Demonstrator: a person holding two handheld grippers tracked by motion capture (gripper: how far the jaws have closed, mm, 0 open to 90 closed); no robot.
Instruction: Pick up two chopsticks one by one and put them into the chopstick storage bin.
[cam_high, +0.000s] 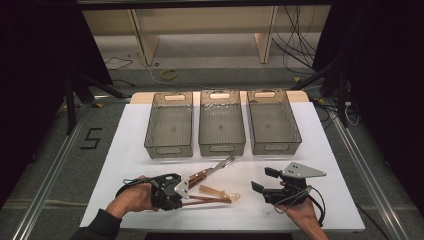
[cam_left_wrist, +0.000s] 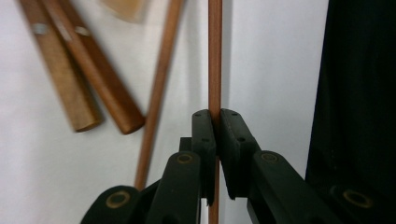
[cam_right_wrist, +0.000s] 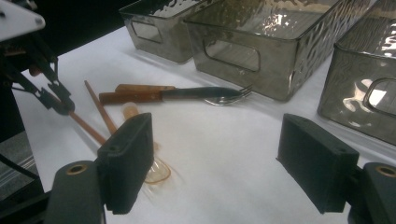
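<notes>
Chopstick (cam_left_wrist: 215, 56) pinched at near end by left gripper (cam_left_wrist: 217, 122), lying on table (cam_high: 125, 150) | long axis runs straight ahead from jaws | second chopstick (cam_left_wrist: 159, 93) just beside | right gripper (cam_right_wrist: 215, 154) spread wide, empty, farther off | trays (cam_high: 169, 125) beyond

Dim room, dark at the sides, while the white table (cam_high: 150, 150) catches the overhead light. Glare ripples on the bins (cam_right_wrist: 261, 28). Up close, the sticks (cam_left_wrist: 215, 56) blur softly and the spoon (cam_right_wrist: 156, 170) smears; shadows stay faint.
</notes>
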